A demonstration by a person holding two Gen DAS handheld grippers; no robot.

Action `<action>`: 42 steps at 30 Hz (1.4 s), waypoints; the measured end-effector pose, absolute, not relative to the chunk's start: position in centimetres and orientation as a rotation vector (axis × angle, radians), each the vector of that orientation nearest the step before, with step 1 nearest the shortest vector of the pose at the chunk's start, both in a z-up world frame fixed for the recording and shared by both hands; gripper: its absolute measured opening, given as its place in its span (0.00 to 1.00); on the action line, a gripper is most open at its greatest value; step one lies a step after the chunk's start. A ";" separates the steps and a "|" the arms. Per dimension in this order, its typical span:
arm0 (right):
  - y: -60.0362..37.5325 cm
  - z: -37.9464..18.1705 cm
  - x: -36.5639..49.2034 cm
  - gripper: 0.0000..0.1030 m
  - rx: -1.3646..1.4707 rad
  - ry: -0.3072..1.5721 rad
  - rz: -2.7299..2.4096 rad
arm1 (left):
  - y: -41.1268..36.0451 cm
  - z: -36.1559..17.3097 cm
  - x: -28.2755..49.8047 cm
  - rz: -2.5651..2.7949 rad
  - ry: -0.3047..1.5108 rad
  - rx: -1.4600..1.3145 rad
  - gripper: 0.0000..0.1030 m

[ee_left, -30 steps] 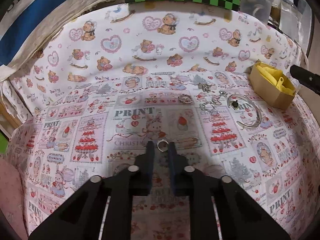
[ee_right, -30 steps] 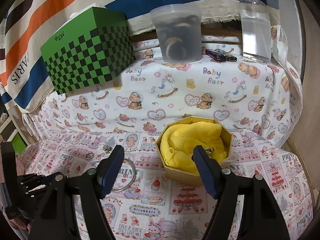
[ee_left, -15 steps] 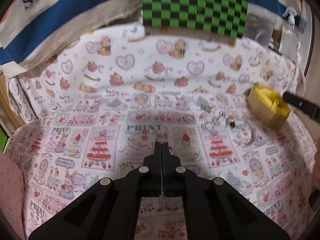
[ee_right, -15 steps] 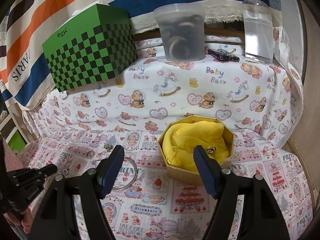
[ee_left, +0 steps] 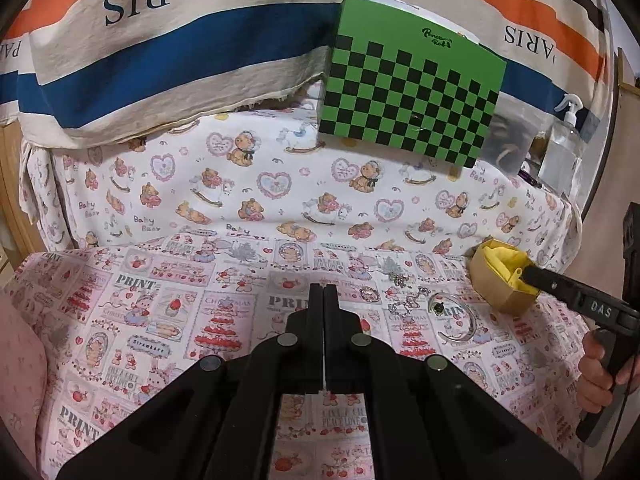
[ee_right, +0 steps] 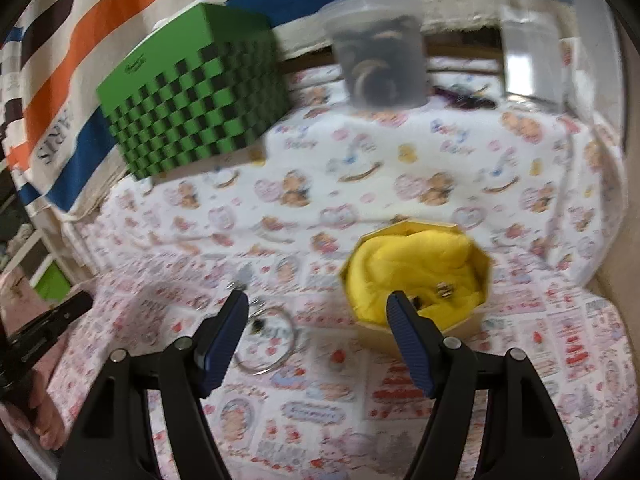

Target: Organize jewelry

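Black left tool (ee_left: 323,294), silver screws; right tool (ee_right: 318,312) has blue ribbed pads.

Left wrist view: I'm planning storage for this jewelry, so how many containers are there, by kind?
Boxes: 2 (green checkered box, gold box)
Clear tub: 1
Spray bottle: 1
Total: 4

Silver bangle (ee_left: 456,318) and rings (ee_left: 368,294) lie beside yellow-lined box (ee_left: 502,282).
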State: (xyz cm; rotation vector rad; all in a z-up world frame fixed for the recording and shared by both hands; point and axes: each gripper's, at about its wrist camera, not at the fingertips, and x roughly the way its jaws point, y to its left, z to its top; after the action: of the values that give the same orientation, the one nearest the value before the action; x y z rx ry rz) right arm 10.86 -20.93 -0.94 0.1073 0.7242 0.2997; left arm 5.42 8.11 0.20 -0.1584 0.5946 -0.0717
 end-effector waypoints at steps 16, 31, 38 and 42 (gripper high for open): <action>-15.4 -5.0 12.6 0.69 -0.070 0.873 0.268 | 8.2 -1.3 6.5 -0.020 0.643 -0.146 0.00; -15.9 -5.5 13.9 0.81 -0.038 0.937 0.261 | 8.3 -1.1 6.3 0.001 0.635 -0.139 0.00; -17.1 -4.8 14.9 0.82 0.065 0.978 0.314 | 8.6 -1.1 6.3 0.001 0.636 -0.155 0.00; -16.4 -4.8 15.4 0.81 0.029 0.989 0.305 | 8.5 -1.0 6.3 0.000 0.633 -0.155 0.00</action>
State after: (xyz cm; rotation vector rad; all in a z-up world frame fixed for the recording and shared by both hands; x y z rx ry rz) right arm 15.37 -16.38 -4.85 0.0289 0.9887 0.3047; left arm 6.27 8.46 -1.00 -0.1551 0.6326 -0.0002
